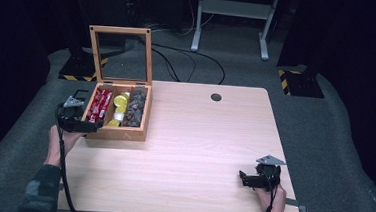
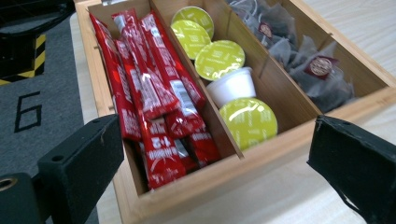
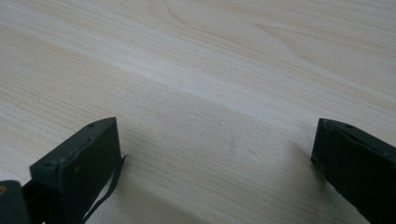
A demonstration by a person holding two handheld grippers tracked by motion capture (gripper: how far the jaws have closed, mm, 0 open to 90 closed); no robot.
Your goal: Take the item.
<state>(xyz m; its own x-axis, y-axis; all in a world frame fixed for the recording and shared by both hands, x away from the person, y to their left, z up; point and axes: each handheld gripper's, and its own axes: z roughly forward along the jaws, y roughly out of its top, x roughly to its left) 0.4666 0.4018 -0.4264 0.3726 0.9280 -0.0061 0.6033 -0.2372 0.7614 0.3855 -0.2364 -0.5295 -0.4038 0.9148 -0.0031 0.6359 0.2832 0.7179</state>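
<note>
Light wooden table [image 1: 199, 137] fills scene. Open wooden box [image 1: 119, 131] sits at table's near-left part, glass lid [image 1: 122, 56] upright. Three compartments: red sachets [image 2: 154, 98] left, green-lidded capsules [image 2: 219, 58] middle, dark tea bags [image 2: 303, 60] right. Left gripper [image 1: 82, 121] at box's left front corner, jaws wide apart, empty. Right gripper [image 1: 251, 180] low over bare table near right front edge, jaws wide apart, empty.

**Three cameras: one high, two low**

The high view looks forward and down from above the person's side, taking in the whole counter [image 1: 199, 137] and the floor behind. The left gripper view sits low and close at the near edge of the open wooden box [image 2: 224, 172], which the high view shares. The right gripper view looks closely along the bare counter surface.
</note>
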